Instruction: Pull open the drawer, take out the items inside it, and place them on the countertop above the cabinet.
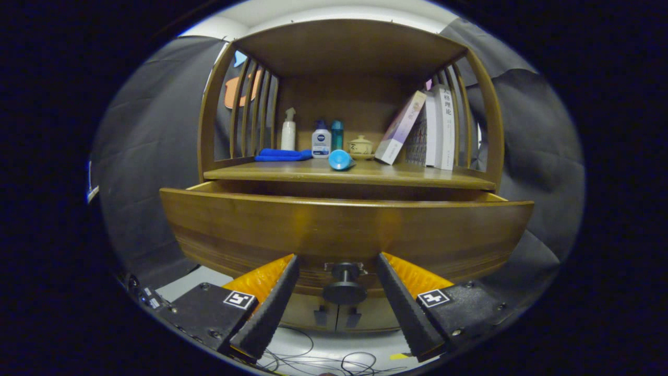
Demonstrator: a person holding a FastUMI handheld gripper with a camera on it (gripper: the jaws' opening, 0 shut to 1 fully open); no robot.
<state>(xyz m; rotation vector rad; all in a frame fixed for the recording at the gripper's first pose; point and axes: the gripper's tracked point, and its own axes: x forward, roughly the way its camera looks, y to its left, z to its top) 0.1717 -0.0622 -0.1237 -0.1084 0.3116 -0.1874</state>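
Observation:
The wooden drawer [344, 230] is pulled out toward me, its front panel close ahead. Its dark round knob [344, 290] sits low on the front, between my two fingertips with a gap on each side. My gripper [336, 266] is open, its black ridged fingers [274, 305] touching nothing. The drawer's inside is hidden behind its front panel. Above it runs the countertop [417, 175] of the cabinet, under a wooden canopy.
On the countertop lie a blue cloth [283, 154], a white spray bottle [288, 130], a white-and-blue bottle [321, 142], a teal bottle [337, 134], a blue cylinder on its side [340, 159], a small lidded pot [361, 146] and leaning books [430, 128]. Cables [323, 360] trail on the floor.

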